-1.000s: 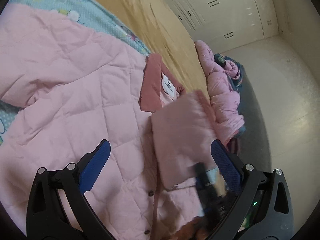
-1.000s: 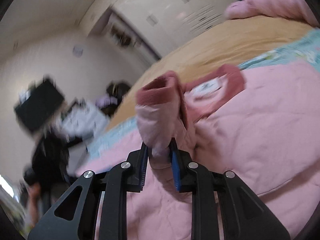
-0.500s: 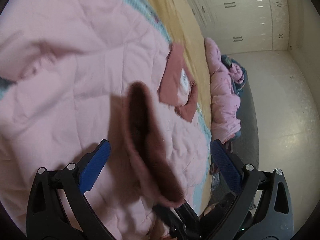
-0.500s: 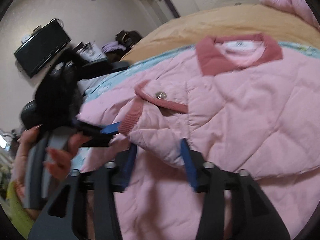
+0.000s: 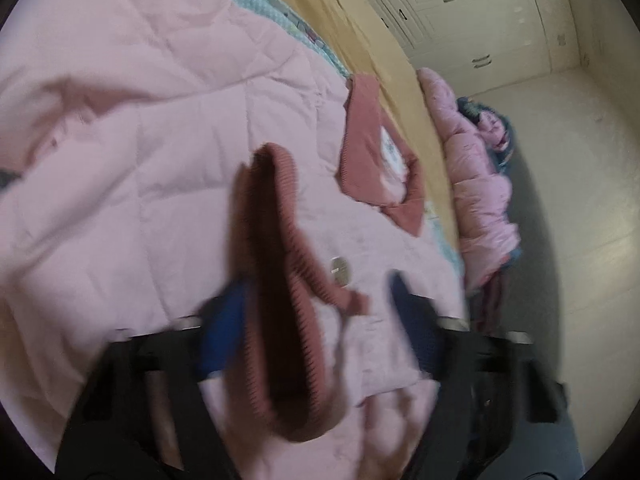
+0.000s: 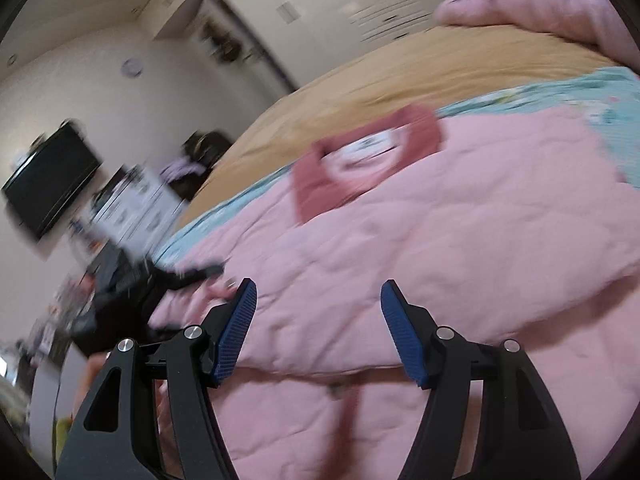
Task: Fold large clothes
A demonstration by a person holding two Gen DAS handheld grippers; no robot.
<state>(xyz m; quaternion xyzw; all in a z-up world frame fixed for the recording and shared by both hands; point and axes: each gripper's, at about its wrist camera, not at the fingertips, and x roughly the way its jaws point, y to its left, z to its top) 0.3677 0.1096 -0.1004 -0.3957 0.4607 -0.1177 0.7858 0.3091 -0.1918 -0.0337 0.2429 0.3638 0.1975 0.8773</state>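
One sleeve cuff [image 5: 280,280] folded onto the pink jacket [image 6: 460,220]; left gripper [image 5: 316,316] closing around it, right gripper [image 6: 316,320] opening, empty; folding barely begun.

Garment: pink quilted jacket [image 5: 168,168], spread flat on the bed.
Collar [image 5: 362,148]: dark rose ribbed knit, white label inside.
Sleeve cuff [image 5: 276,280]: ribbed rose, folded across the front, opening shown.
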